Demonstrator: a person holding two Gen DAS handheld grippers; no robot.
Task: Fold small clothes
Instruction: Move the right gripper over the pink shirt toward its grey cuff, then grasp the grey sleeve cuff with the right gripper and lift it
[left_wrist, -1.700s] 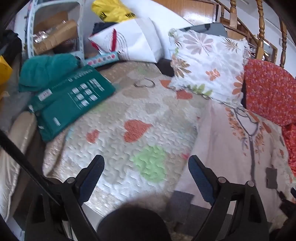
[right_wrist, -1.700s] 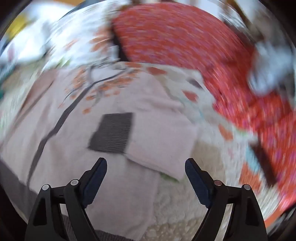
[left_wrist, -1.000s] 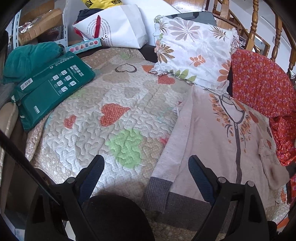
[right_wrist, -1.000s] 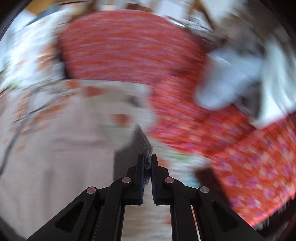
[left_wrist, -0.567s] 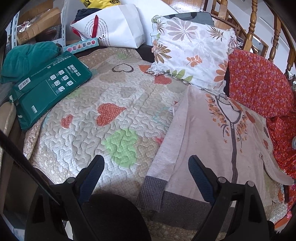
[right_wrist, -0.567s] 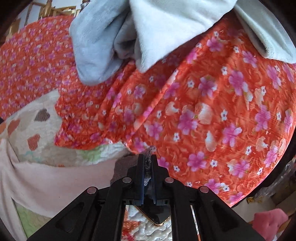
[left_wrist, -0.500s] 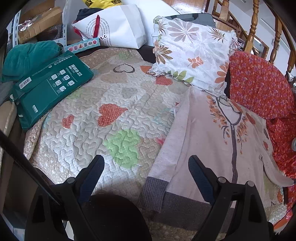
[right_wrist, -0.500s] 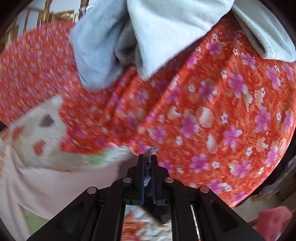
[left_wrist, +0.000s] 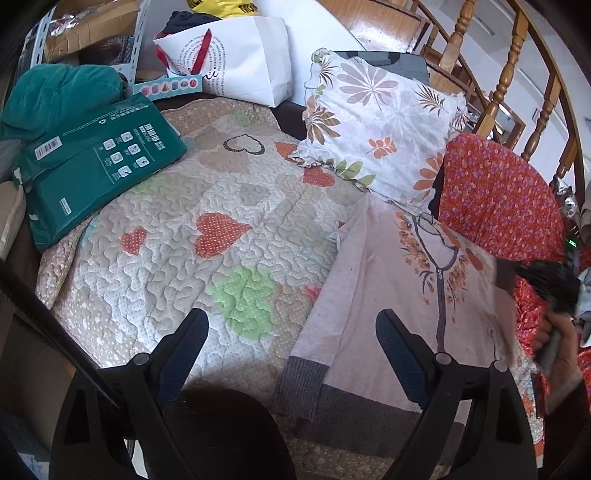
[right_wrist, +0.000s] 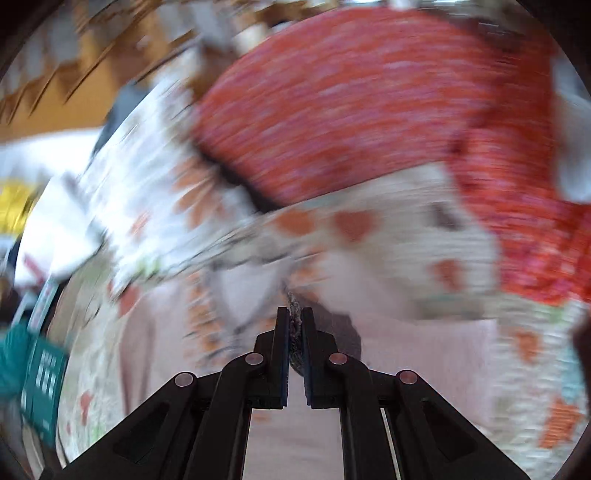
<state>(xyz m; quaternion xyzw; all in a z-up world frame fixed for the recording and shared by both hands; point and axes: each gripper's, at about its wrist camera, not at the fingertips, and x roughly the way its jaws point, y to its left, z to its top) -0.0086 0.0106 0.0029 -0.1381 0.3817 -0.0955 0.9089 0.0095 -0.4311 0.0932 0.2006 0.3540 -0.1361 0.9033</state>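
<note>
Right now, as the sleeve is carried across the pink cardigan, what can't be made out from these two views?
- Right wrist view: motion blur smears everything beyond the right tongs; only the grey cuff pinched there reads.
- Left wrist view: the cardigan hem is partly hidden by the open left tongs and a dark round shape at the bottom edge.
- Left wrist view: the right hand is blurred at the frame's edge.

A heart-patterned quilt (left_wrist: 207, 236) covers the bed. On its far left corner lies a green package (left_wrist: 92, 166), a teal cloth (left_wrist: 55, 96) bunched behind it. A white paper bag (left_wrist: 240, 70) stands beside a floral pillow (left_wrist: 380, 129) (leaning against red flowered fabric (left_wrist: 495, 199)), below wooden balusters (left_wrist: 506, 70)
</note>
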